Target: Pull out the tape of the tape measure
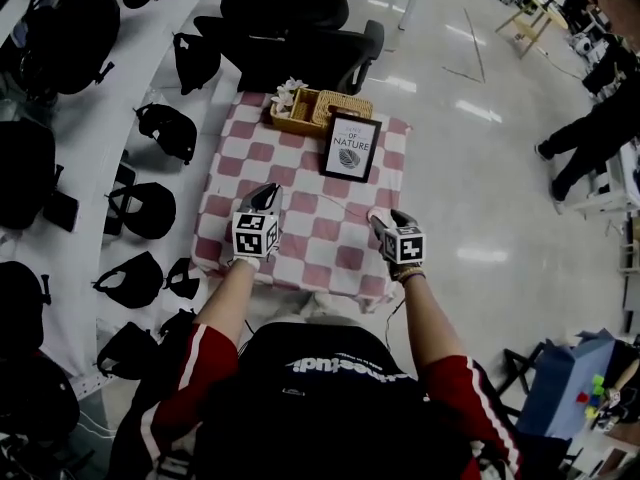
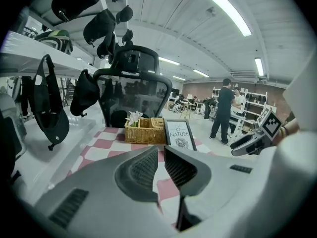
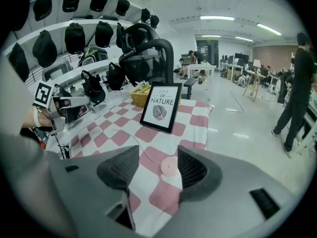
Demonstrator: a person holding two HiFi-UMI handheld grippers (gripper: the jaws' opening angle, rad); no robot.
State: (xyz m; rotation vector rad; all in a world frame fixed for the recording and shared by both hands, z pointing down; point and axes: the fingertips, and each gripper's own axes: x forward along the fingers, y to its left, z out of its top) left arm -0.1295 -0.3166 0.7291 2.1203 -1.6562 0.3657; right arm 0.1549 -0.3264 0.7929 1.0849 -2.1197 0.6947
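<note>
1. The step in hand is judged to be the approach. Nothing has been gripped yet, and the tape seems barely drawn out, if at all.
2. The tape measure point(image 3: 170, 167), a small pink round case, is seen lying on the checked counter point(image 1: 300, 218). It lies in the gap of the right claw point(image 3: 158, 157) and close against one jaw.
3. The right claw is held spread wide, with nothing pinched. Whether its jaws are down at the level of the case cannot be told.
4. The left claw point(image 2: 161, 155) is held over the counter well apart from the case. Its jaws are only narrowly parted, and only cloth is seen between them.
5. A thin pale line point(image 3: 138, 145) is seen running from the case across the cloth. It is taken to be the tape's free end, though it is too fine to be sure.
6. For the next move, the case would probably need to be clamped by the right claw. The free end would then be pinched by the left claw and drawn away. The left jaws would have to be opened first.
7. Counted: one tape measure, two claws, one counter, one framed print point(image 3: 159, 107) and one woven basket point(image 2: 143, 131).
</note>
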